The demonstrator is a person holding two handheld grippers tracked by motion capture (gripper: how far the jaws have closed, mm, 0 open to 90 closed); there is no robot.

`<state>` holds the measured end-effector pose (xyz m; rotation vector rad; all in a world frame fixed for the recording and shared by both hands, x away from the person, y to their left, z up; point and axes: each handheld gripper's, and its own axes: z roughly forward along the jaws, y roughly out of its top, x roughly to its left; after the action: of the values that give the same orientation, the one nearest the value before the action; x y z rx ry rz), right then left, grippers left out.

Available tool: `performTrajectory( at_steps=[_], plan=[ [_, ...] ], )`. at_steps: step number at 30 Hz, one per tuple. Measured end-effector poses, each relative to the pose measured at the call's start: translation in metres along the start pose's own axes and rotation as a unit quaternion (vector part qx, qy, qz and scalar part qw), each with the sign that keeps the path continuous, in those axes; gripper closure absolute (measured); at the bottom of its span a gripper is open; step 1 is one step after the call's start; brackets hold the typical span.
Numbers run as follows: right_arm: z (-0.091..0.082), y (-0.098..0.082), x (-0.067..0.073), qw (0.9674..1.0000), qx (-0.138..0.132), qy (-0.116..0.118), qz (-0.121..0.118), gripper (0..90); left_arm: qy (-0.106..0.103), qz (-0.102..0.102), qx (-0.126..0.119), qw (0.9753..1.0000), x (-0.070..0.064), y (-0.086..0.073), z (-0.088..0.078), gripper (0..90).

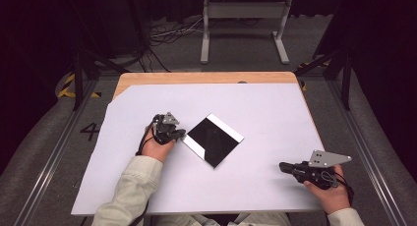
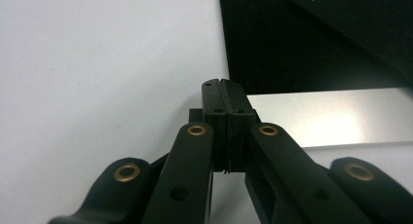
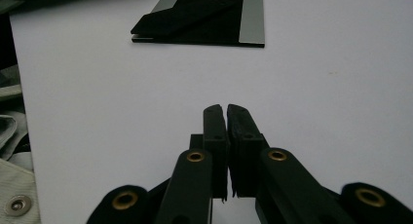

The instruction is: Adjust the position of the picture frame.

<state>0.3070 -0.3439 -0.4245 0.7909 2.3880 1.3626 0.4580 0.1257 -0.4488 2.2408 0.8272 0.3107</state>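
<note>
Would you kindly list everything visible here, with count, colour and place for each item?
Square plate: one, glossy black with a silver strip along two opposite edges, lying flat mid-table, turned like a diamond.
White sheet: one, covering most of the table.
Table: one, light wood, its far edge bare.
Metal frame: one, grey, on the floor beyond the table.
Cables: several, on the floor at the far left.
Left gripper: one, black, shut, at the plate's left corner.
Right gripper: one, black, shut, near right, apart from the plate.
Sleeves: two, pale, near edge.
</note>
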Motion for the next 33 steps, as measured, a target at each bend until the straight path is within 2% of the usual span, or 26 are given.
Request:
performTrajectory(
  at_steps=[2, 6, 7, 10, 12, 15, 18, 21, 24, 25, 27, 28, 31, 33],
  plan=[
    [-0.001, 0.0, 0.0, 1.0, -0.001, 0.001, 0.001, 88.4, -0.004, 0.009, 0.008, 0.9999, 0.0, 0.001, -0.001, 90.0],
    [0.0, 0.002, 0.002, 1.0, -0.003, 0.006, 0.003, 89.2, -0.014, 0.016, 0.008, 0.9997, -0.004, -0.001, -0.003, 90.0],
    [0.001, 0.002, 0.003, 1.0, -0.003, 0.007, 0.003, 89.3, -0.02, 0.018, 0.008, 0.9996, -0.005, -0.002, -0.003, 90.0],
    [0.004, 0.004, 0.004, 0.9999, -0.002, 0.012, 0.002, 89.3, -0.053, 0.021, 0.014, 0.9983, -0.011, -0.004, -0.007, 90.0],
    [0.006, 0.006, 0.005, 0.9999, -0.002, 0.015, 0.001, 89.4, -0.077, 0.026, 0.021, 0.9965, -0.016, -0.006, -0.008, 90.0],
    [0.009, 0.009, 0.006, 0.9998, 0.001, 0.02, -0.001, 90.0, -0.097, 0.046, 0.037, 0.9935, -0.027, -0.006, -0.012, 90.0],
    [0.013, 0.011, 0.006, 0.9997, 0.008, 0.025, 0.0, 90.0, -0.126, 0.061, 0.045, 0.9892, -0.041, -0.006, -0.012, 90.0],
    [0.016, 0.013, 0.007, 0.9994, 0.012, 0.032, -0.001, 90.0, -0.145, 0.077, 0.055, 0.9848, -0.054, -0.004, -0.013, 90.0],
    [0.019, 0.015, 0.008, 0.9992, 0.016, 0.037, -0.003, 90.0, -0.174, 0.081, 0.052, 0.98, -0.064, -0.005, -0.01, 90.0],
    [0.019, 0.015, 0.008, 0.9992, 0.016, 0.037, -0.003, 90.0, -0.174, 0.081, 0.052, 0.98, -0.064, -0.005, -0.01, 90.0],
    [0.024, 0.017, 0.01, 0.9988, 0.021, 0.043, -0.007, 90.0, -0.199, 0.078, 0.043, 0.976, -0.07, -0.006, -0.006, 90.0],
    [0.026, 0.018, 0.011, 0.9987, 0.023, 0.046, -0.008, 90.0, -0.203, 0.077, 0.04, 0.9752, -0.071, -0.006, -0.005, 90.0],
    [0.031, 0.019, 0.012, 0.9983, 0.03, 0.049, -0.013, 90.0, -0.201, 0.078, 0.04, 0.9758, -0.074, -0.006, -0.005, 90.0],
    [0.033, 0.02, 0.013, 0.9981, 0.033, 0.051, -0.014, 90.0, -0.205, 0.075, 0.036, 0.9752, -0.073, -0.006, -0.004, 90.0]
  ],
)
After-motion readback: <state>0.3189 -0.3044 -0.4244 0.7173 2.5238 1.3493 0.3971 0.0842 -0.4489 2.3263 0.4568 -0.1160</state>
